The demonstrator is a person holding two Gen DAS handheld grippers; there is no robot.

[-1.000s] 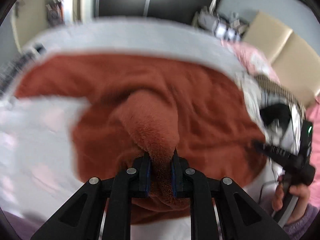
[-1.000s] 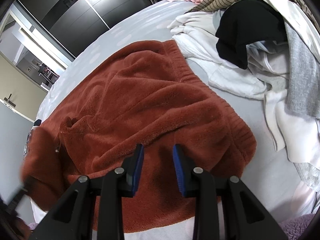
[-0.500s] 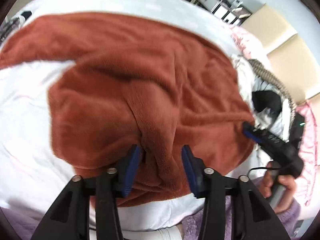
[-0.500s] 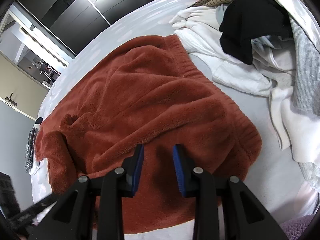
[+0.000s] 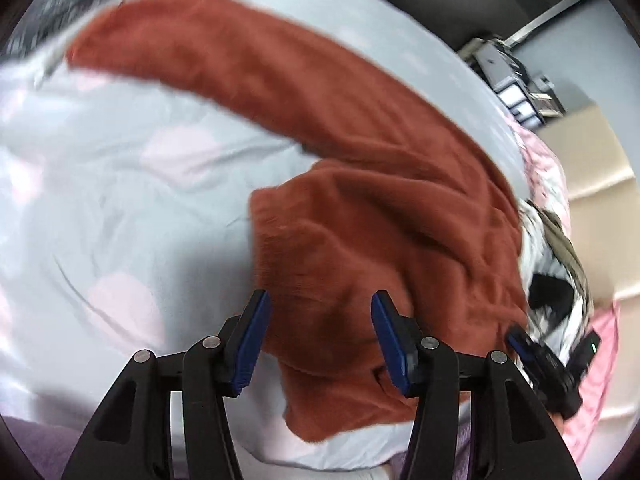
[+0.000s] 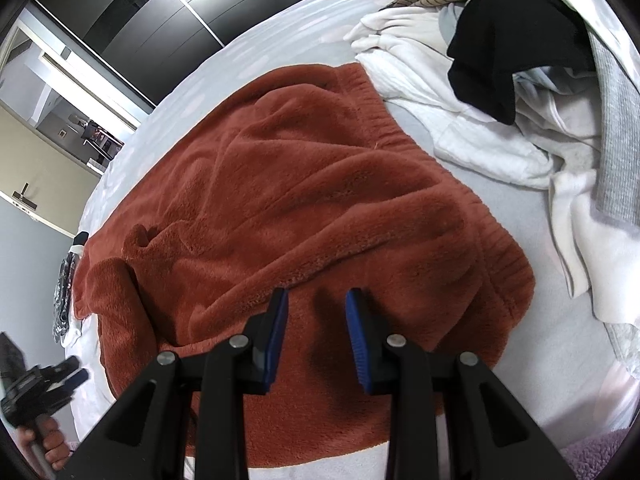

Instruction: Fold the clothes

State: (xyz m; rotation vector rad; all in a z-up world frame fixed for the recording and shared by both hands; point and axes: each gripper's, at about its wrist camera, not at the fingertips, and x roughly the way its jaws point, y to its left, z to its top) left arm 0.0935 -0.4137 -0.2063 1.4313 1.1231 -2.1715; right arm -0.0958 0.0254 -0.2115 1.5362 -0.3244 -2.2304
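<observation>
A rust-brown fleece garment (image 6: 304, 200) lies spread on the pale bed sheet (image 6: 516, 220), one part folded over itself. In the left wrist view the same fleece garment (image 5: 380, 208) runs from the upper left to the lower right, a long strip trailing off to the top left. My left gripper (image 5: 318, 320) hovers over the garment's near left edge; its jaws are opening and grip nothing. My right gripper (image 6: 316, 312) stands open above the garment's near hem, holding nothing. The right gripper (image 5: 548, 364) also shows at the lower right of the left wrist view.
A heap of unfolded clothes (image 6: 520, 92), white, black, grey and striped, lies on the bed to the right of the fleece. Dark wardrobe doors (image 6: 160, 4) stand behind the bed. A purple fuzzy sleeve (image 6: 592, 456) shows at the lower right corner.
My left gripper let go of the fleece fold it held, opened, and swung left toward the garment's edge. The released fold now lies on the garment. My right gripper stayed put.
</observation>
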